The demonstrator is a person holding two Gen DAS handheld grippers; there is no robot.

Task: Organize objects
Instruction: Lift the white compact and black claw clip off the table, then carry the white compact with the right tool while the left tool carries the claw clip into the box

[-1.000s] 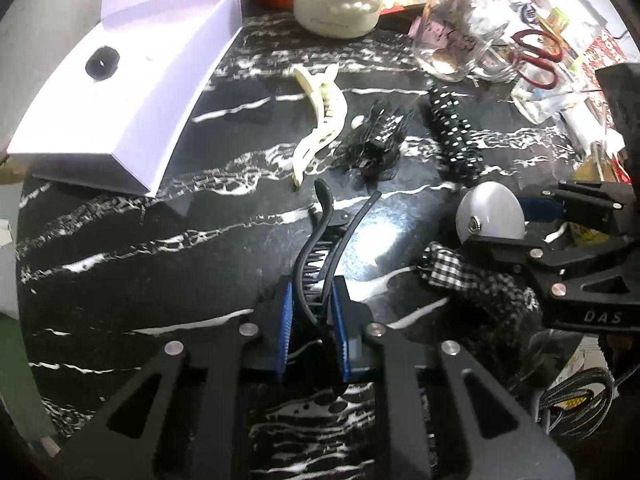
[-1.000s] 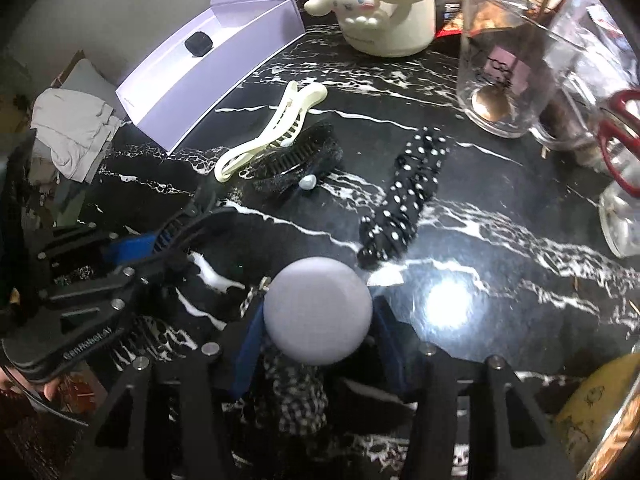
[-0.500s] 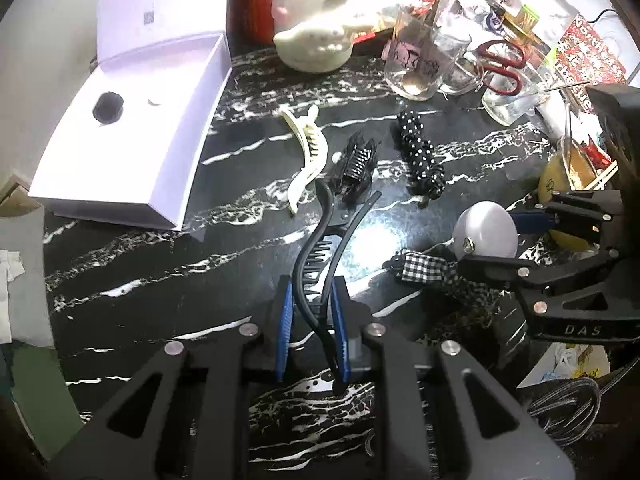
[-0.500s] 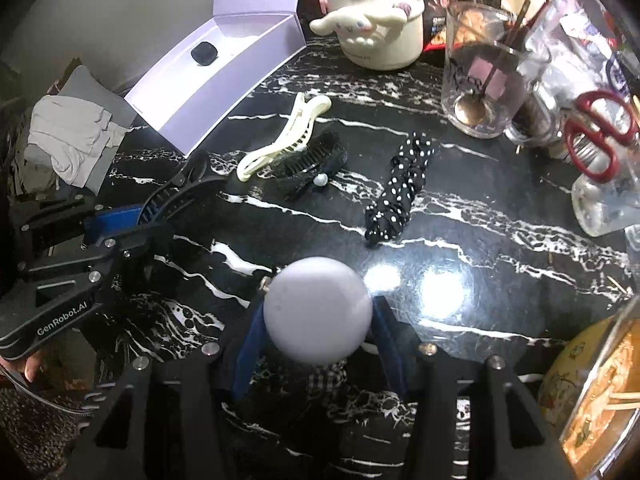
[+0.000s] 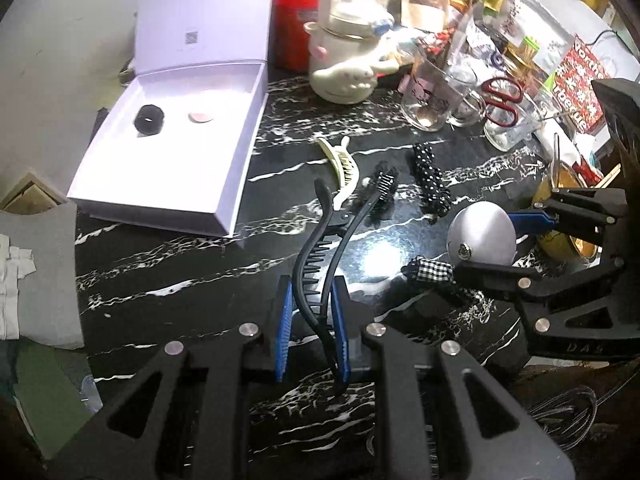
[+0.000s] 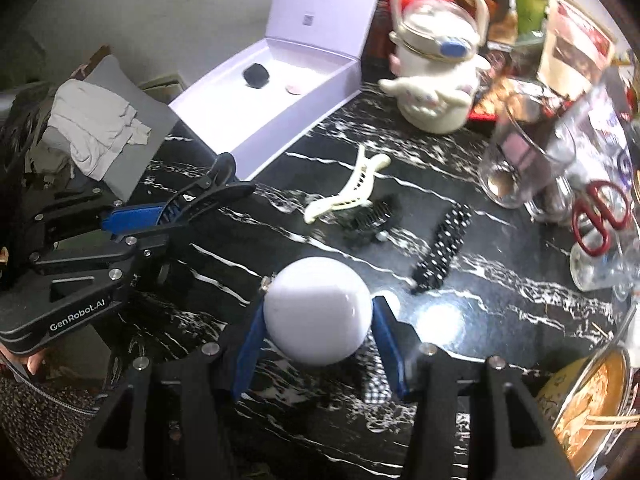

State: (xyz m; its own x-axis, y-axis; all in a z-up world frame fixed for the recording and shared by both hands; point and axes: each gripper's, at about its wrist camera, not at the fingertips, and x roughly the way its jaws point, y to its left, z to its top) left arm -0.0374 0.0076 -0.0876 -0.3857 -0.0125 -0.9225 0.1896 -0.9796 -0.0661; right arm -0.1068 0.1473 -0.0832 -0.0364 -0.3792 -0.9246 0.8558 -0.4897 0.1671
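Left claw [image 5: 310,332] clamped on a black clip [image 5: 320,264], right claw [image 6: 320,344] on a ball [image 6: 318,312]; box [image 5: 224,200] nearly empty; cream clip [image 5: 344,168], comb [image 5: 380,188], scrunchie [image 5: 430,184] left on the surface [image 5: 160,280].

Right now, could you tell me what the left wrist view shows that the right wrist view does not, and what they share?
Only the left wrist view shows the checked fabric bow spread out beside the white ball. Only the right wrist view shows the pile of pale cloth off the table's edge. Both show the open white box, the cream hair clip, the polka-dot scrunchie, the black hair clip in the left gripper's jaws and the white ball in the right gripper's.
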